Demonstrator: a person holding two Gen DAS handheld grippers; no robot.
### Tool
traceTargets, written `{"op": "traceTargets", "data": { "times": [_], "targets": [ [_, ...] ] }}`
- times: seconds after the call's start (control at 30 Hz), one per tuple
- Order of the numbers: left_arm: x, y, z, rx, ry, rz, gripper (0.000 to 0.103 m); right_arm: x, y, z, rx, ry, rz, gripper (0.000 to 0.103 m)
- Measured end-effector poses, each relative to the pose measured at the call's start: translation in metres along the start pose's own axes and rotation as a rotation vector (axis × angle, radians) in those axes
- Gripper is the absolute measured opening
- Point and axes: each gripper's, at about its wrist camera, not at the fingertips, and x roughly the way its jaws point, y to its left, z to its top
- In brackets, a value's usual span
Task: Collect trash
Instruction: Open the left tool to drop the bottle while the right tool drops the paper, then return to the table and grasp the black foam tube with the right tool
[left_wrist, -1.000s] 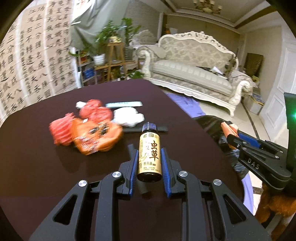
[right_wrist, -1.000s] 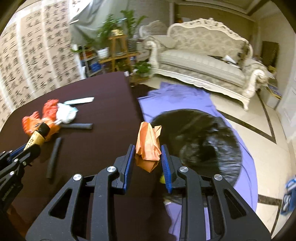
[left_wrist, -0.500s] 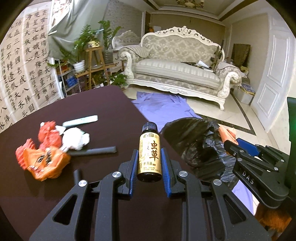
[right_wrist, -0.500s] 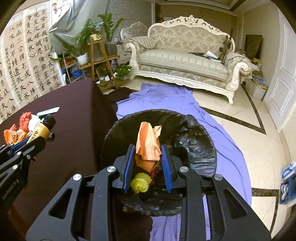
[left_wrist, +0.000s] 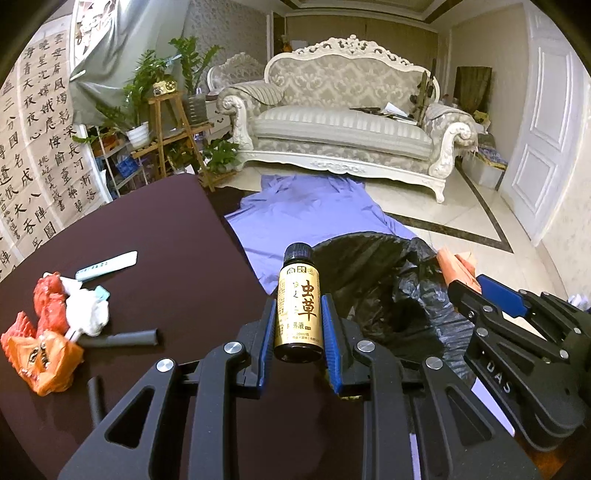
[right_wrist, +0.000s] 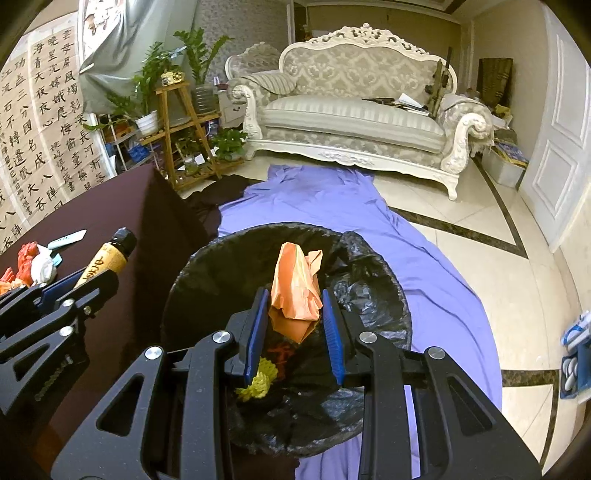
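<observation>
My left gripper (left_wrist: 298, 325) is shut on a small gold-labelled bottle (left_wrist: 299, 310) with a black cap, held at the table's right edge beside the bin. My right gripper (right_wrist: 295, 321) is shut on a crumpled orange wrapper (right_wrist: 295, 291), held directly above the open black-lined trash bin (right_wrist: 369, 280). The bin also shows in the left wrist view (left_wrist: 373, 280). Yellow and red scraps (right_wrist: 262, 376) lie inside it. More trash lies on the dark table (left_wrist: 166, 236): red and orange wrappers (left_wrist: 44, 347), white tissue (left_wrist: 86, 314), black tubes (left_wrist: 122, 338).
A purple cloth (right_wrist: 332, 199) covers the floor under the bin. A white sofa (right_wrist: 354, 118) stands at the back, a plant stand (right_wrist: 184, 129) to the left, a white door (right_wrist: 565, 147) on the right. A pale blue strip (left_wrist: 107, 264) lies on the table.
Both grippers have moved right, off the table toward the bin. The right gripper with the orange wrapper now hangs over the bin's opening. The left gripper still holds the bottle.
</observation>
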Motion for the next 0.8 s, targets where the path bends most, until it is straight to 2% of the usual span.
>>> {"op": "traceTargets", "data": {
  "times": [0.03, 0.1, 0.13, 0.17, 0.23, 0.53, 0.8],
  "targets": [
    [0.003, -0.001, 0.001, -0.001, 0.002, 0.005, 0.025, 0.001, 0.0, -0.001, 0.001, 0.001, 0.0, 0.031],
    [0.007, -0.002, 0.001, -0.001, 0.009, 0.015, 0.037, 0.005, -0.002, -0.001, 0.008, 0.005, 0.001, 0.034],
    [0.009, -0.002, 0.001, -0.004, 0.012, 0.021, 0.052, 0.007, -0.003, -0.001, 0.01, 0.008, 0.001, 0.035],
    [0.009, -0.001, 0.0, -0.009, 0.011, 0.024, 0.058, 0.008, -0.004, -0.001, 0.014, 0.012, 0.004, 0.036],
    [0.01, 0.001, -0.001, -0.014, 0.014, 0.027, 0.058, 0.009, -0.005, -0.001, 0.019, 0.014, 0.001, 0.04],
    [-0.001, 0.02, -0.007, -0.059, 0.025, 0.048, 0.061, 0.008, 0.001, -0.002, 0.012, 0.025, 0.005, 0.04],
    [-0.02, 0.046, -0.015, -0.094, 0.018, 0.078, 0.061, 0.002, 0.036, -0.011, -0.022, 0.041, 0.059, 0.04]
  ]
}}
